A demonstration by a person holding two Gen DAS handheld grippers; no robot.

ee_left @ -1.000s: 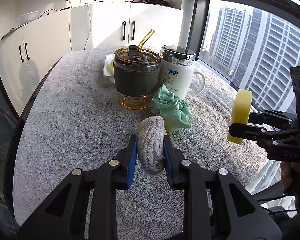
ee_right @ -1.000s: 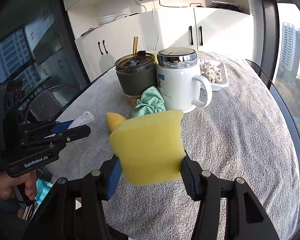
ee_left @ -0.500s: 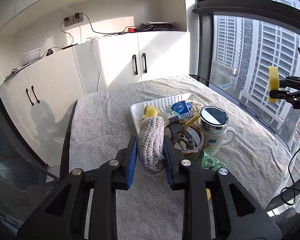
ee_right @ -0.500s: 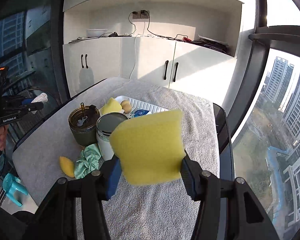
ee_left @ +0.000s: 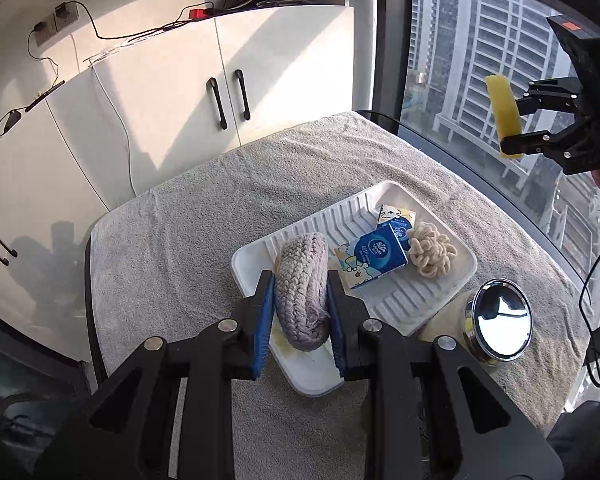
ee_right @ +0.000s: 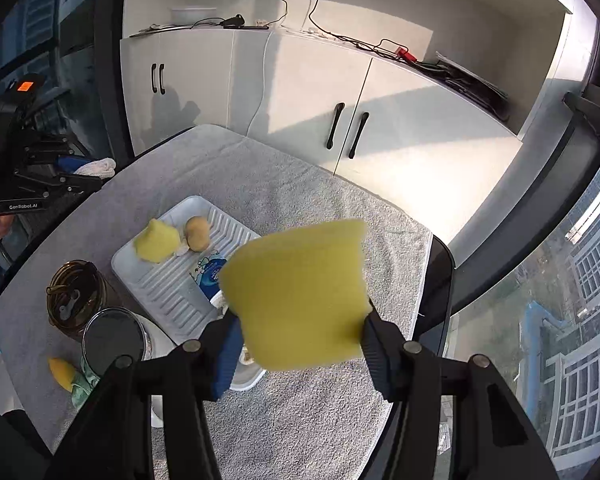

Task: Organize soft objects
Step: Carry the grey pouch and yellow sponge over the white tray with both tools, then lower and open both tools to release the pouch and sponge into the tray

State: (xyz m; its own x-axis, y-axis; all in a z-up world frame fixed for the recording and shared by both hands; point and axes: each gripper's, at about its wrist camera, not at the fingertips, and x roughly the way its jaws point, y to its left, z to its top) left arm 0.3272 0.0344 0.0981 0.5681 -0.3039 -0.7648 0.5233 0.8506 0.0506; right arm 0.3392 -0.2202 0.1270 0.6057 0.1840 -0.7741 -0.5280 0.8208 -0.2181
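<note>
My left gripper (ee_left: 300,316) is shut on a grey knitted roll (ee_left: 302,280) and holds it high above the near end of the white ribbed tray (ee_left: 384,304). My right gripper (ee_right: 298,336) is shut on a yellow sponge (ee_right: 300,292), held high above the tray's right end (ee_right: 168,292); it also shows in the left wrist view (ee_left: 504,120). In the tray lie a blue tissue pack (ee_left: 374,256), a cream scrunchie (ee_left: 432,250), a yellow soft piece (ee_right: 156,240) and a tan ball (ee_right: 197,233).
A white mug with a chrome lid (ee_left: 498,320) and a dark tumbler with a straw (ee_right: 74,300) stand beside the tray on the grey towel-covered table (ee_left: 180,248). A green cloth (ee_right: 82,388) and a yellow piece (ee_right: 60,372) lie by the mug. White cabinets stand behind, windows to the right.
Both grippers have risen high and moved forward over the tray, each still holding its object. The view now looks down onto the tray.
</note>
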